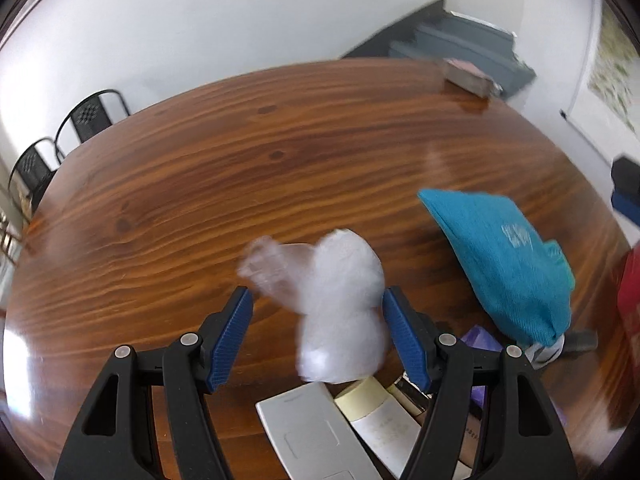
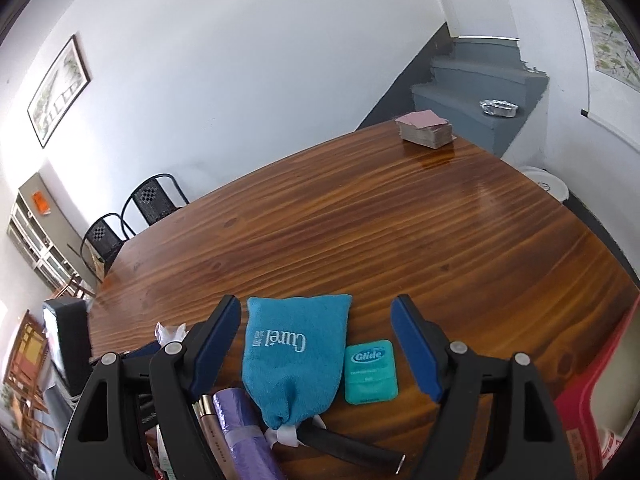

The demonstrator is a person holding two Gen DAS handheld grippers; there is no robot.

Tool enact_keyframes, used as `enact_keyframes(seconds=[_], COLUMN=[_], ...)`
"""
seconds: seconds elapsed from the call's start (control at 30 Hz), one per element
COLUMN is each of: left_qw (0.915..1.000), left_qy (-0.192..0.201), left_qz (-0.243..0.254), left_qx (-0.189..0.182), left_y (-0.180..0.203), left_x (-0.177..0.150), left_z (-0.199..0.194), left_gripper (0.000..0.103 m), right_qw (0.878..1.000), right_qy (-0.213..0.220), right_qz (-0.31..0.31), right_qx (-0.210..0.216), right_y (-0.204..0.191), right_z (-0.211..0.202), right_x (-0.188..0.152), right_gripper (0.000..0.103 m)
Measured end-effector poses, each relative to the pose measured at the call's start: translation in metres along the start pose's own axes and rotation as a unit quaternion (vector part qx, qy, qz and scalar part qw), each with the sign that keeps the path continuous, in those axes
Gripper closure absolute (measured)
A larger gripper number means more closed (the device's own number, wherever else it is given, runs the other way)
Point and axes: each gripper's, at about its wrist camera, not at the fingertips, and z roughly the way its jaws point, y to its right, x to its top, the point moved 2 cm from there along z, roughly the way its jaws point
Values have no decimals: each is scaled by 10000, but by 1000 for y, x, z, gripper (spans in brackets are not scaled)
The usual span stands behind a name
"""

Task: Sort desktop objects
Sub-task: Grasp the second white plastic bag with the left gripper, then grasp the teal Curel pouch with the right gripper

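Note:
In the left wrist view a white plastic bag (image 1: 340, 308), blurred, sits between the blue pads of my left gripper (image 1: 318, 304), whose jaws stand wide and do not press it. Below it lie a grey flat case (image 1: 308, 432), a cream tube (image 1: 376, 416) and a purple roll (image 1: 480, 338). The teal Curel pouch (image 1: 504, 256) lies to the right. In the right wrist view my right gripper (image 2: 316, 316) is open and empty over the teal pouch (image 2: 296, 356). A teal Glide floss box (image 2: 370, 372) lies beside the pouch, with a purple roll (image 2: 240, 432) and a black pen (image 2: 352, 448) below.
The wooden table (image 2: 360, 232) carries a stack of pink-topped cards (image 2: 426, 128) at its far corner. A red bin (image 2: 592, 392) stands at the right edge. Two black chairs (image 2: 132, 212) stand beyond the table's left side. Grey stairs (image 2: 480, 88) rise behind.

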Motion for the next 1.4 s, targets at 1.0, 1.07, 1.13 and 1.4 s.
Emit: enact_keyframes(seconds=[1.0,1.07,1.13,1.4], left_qw=[9944,9941,9935,9930], left_qy=[872,886,894,949], left_qz=[-573,-590,-653,-632], left_qx=[-182,-194,-253,-318], left_y=[-14,-15,-16,-13], left_x=[10,10,11,11], left_z=[-46,-48,-49,-56], left_gripper=[66,66,66,66], right_qw=[9890,9860,9827,9765], right_qy=[-859,-945,-958,-1025], right_qz=[-1143,-1282,-1455,-1747], right_qx=[-378,-498,-628,-740], right_y=[-39,-42,-47,-50], right_z=[82,89,94,99], right_x=[-29,-32,-35,-41], right_gripper=[22,21,20,23])
